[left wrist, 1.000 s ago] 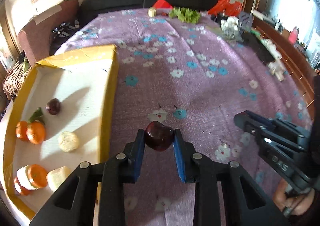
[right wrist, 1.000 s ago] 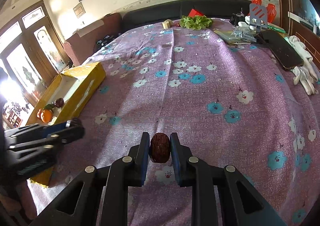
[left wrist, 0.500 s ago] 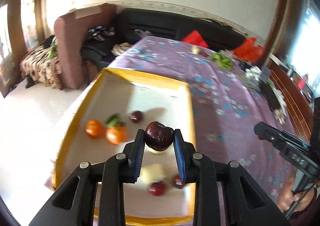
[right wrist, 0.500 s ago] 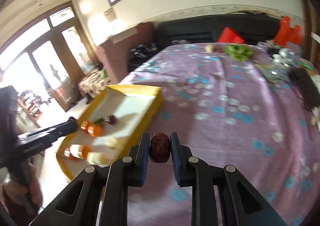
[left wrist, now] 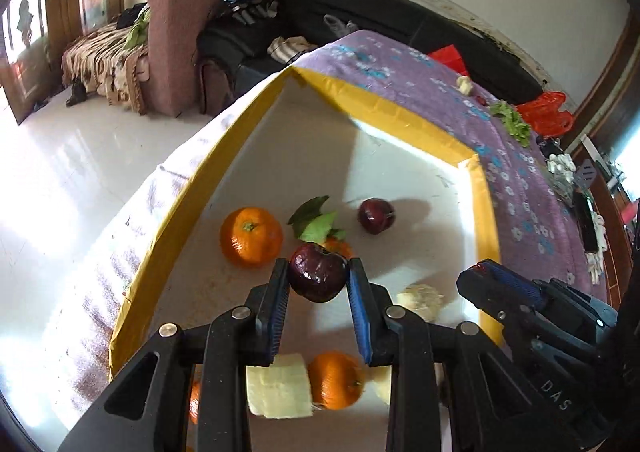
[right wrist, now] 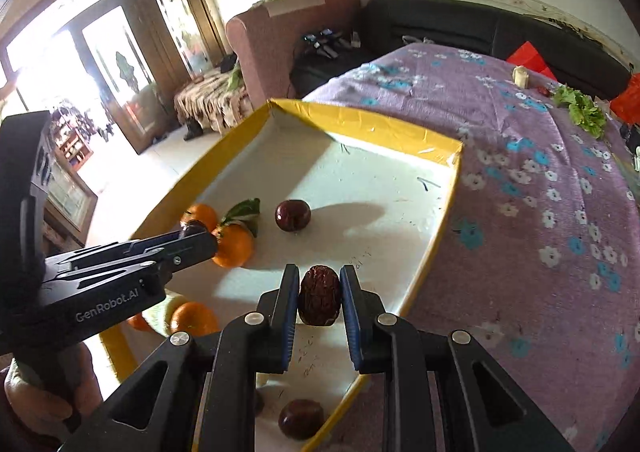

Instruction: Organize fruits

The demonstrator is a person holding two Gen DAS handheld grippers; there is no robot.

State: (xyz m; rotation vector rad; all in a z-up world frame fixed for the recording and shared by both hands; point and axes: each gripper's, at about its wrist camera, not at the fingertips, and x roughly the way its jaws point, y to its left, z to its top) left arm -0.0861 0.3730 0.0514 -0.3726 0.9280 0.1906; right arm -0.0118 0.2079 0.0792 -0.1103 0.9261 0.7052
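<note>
My left gripper (left wrist: 318,278) is shut on a dark red cherry-like fruit (left wrist: 317,272) and holds it above the yellow-rimmed white tray (left wrist: 400,112). My right gripper (right wrist: 320,298) is shut on a wrinkled brown date (right wrist: 319,295) over the tray's near right part (right wrist: 380,120). In the tray lie oranges (left wrist: 251,236), one with green leaves (left wrist: 318,222), a dark red fruit (left wrist: 375,215), pale peeled chunks (left wrist: 278,386) and another dark fruit (right wrist: 300,418). The right gripper shows at the right of the left wrist view (left wrist: 480,268).
The tray sits at the left edge of a table with a purple flowered cloth (right wrist: 540,180). Lettuce (right wrist: 584,112), a red bag (left wrist: 548,116) and small items lie at the far end. A brown armchair (left wrist: 200,32) and black sofa (right wrist: 440,28) stand beyond.
Both grippers have moved left from over the purple cloth to over the tray, each still holding its fruit. The tray's contents have not moved.
</note>
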